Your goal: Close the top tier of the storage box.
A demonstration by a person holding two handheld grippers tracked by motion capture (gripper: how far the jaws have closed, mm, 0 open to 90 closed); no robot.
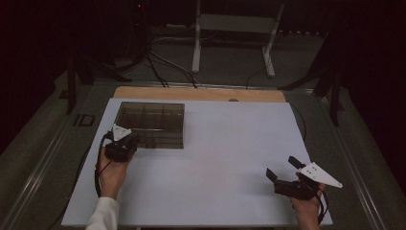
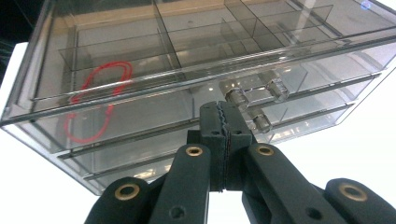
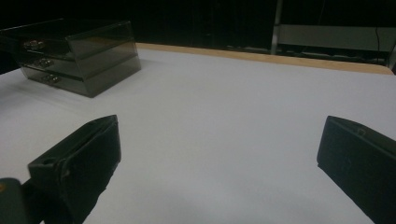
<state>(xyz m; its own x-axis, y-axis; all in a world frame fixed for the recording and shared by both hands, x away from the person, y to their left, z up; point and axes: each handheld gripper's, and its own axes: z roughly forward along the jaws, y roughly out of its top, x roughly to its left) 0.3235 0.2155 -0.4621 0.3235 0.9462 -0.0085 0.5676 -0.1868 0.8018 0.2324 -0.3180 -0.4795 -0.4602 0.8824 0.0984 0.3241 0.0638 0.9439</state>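
Note:
A clear smoky plastic drawer box (image 1: 151,124) with several compartments on top stands at the back left of the white tabletop (image 1: 215,158). My left gripper (image 1: 132,140) is at its front face. In the left gripper view the left gripper (image 2: 224,112) is shut, its tips just below a clear drawer knob (image 2: 235,96); I cannot tell if they touch it. A red looped cord (image 2: 100,81) lies inside the box. My right gripper (image 1: 281,166) hovers open near the front right, with nothing between its jaws (image 3: 219,140). From there the box (image 3: 79,56) sits far to the left.
A wooden strip (image 1: 201,93) runs along the table's back edge. Behind it stand a white metal frame (image 1: 196,43) and dark cables on the floor. Bare white tabletop stretches between the two grippers.

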